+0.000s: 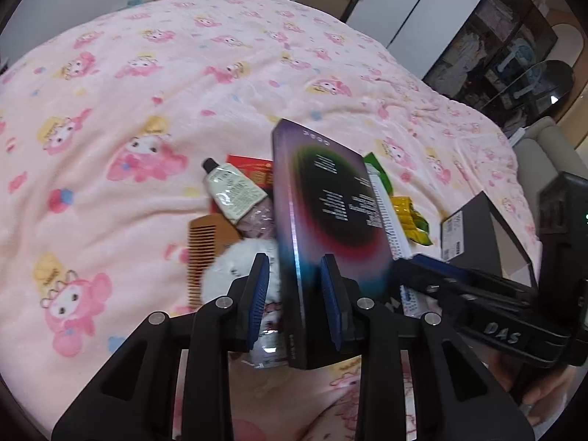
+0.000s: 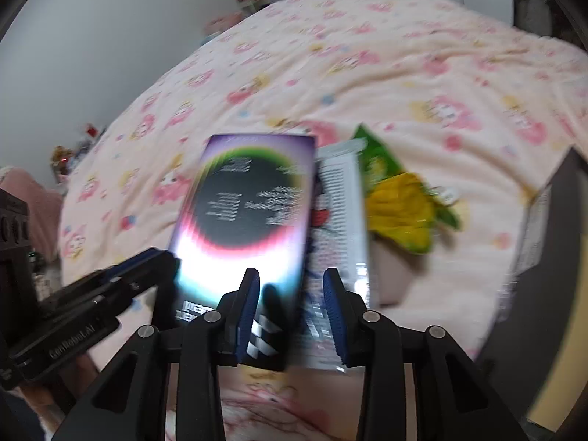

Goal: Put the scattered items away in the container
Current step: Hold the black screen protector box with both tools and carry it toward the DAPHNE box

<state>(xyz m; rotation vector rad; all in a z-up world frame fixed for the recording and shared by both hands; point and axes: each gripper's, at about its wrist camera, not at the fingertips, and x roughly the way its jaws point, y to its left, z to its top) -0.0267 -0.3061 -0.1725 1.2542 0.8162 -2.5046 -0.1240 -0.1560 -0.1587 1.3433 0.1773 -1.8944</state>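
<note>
A purple box with a dark rainbow-ringed circle [image 1: 330, 228] stands tilted between my left gripper's [image 1: 296, 296] blue pads; the jaws stand wide and I cannot tell if they press it. The right gripper [image 1: 433, 268] reaches in at its right edge. In the right wrist view the box [image 2: 250, 217] lies ahead, with the left gripper [image 2: 161, 261] at its left edge. My right gripper [image 2: 292, 307] is open over the box's lower right corner and a white packet [image 2: 341, 228]. A dark open container [image 1: 474, 235] lies to the right on the bed; it also shows in the right wrist view [image 2: 551, 242].
On the pink cartoon blanket [image 1: 147, 110] lie a cream tube [image 1: 235, 194], a wooden comb [image 1: 205, 253], a white fluffy item [image 1: 235, 268], a red packet [image 1: 253, 169] and a green-yellow snack bag [image 2: 400, 209]. Wardrobes and shelves stand beyond the bed.
</note>
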